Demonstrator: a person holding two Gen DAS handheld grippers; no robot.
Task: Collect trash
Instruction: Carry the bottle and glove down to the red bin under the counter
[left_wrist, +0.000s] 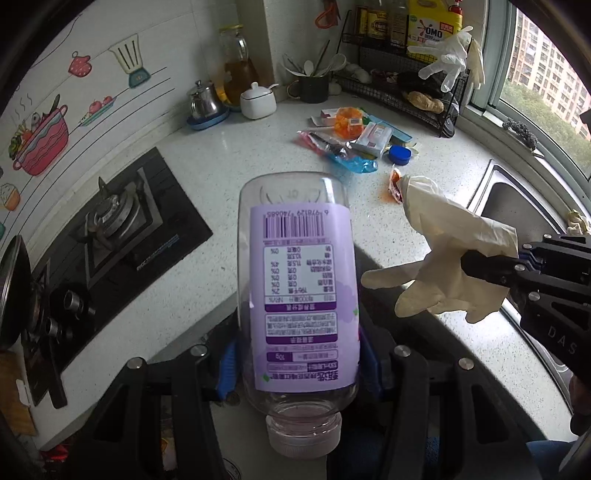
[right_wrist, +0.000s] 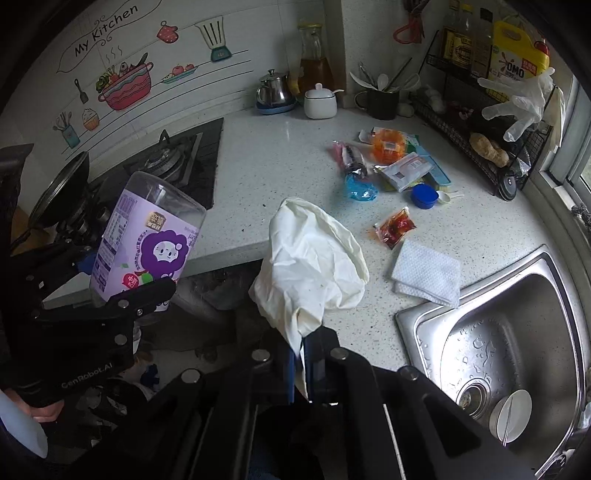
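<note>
The speckled white counter (right_wrist: 280, 158) runs between the black gas stove (right_wrist: 184, 158) on one side and the steel sink (right_wrist: 517, 332) on the other, with its front edge dropping to a dark gap just in front of both tools. A wide bare stretch of counter lies between the stove and the litter; the back is crowded with a kettle (right_wrist: 273, 90), a white sugar pot (right_wrist: 319, 101) and a wire rack (right_wrist: 480, 144).

The remaining trash sits in a loose cluster near the rack: crumpled wrappers (right_wrist: 391, 162), a blue cap (right_wrist: 424, 195), a red sauce packet (right_wrist: 395, 227) and, just beside the sink rim, a folded white wipe (right_wrist: 426, 275).

The left hand-held gripper (left_wrist: 295, 365) is clamped on a clear plastic bottle (left_wrist: 299, 295) with a purple label, gripped near its neck, cap toward the camera and base pointing out over the counter edge. The bottle looks empty.

The right hand-held gripper (right_wrist: 304, 354) has its fingers pressed together on a limp cream rubber glove (right_wrist: 314, 258), pinched at one end; the rest bunches up above the fingertips, held in the air off the counter's front edge.
</note>
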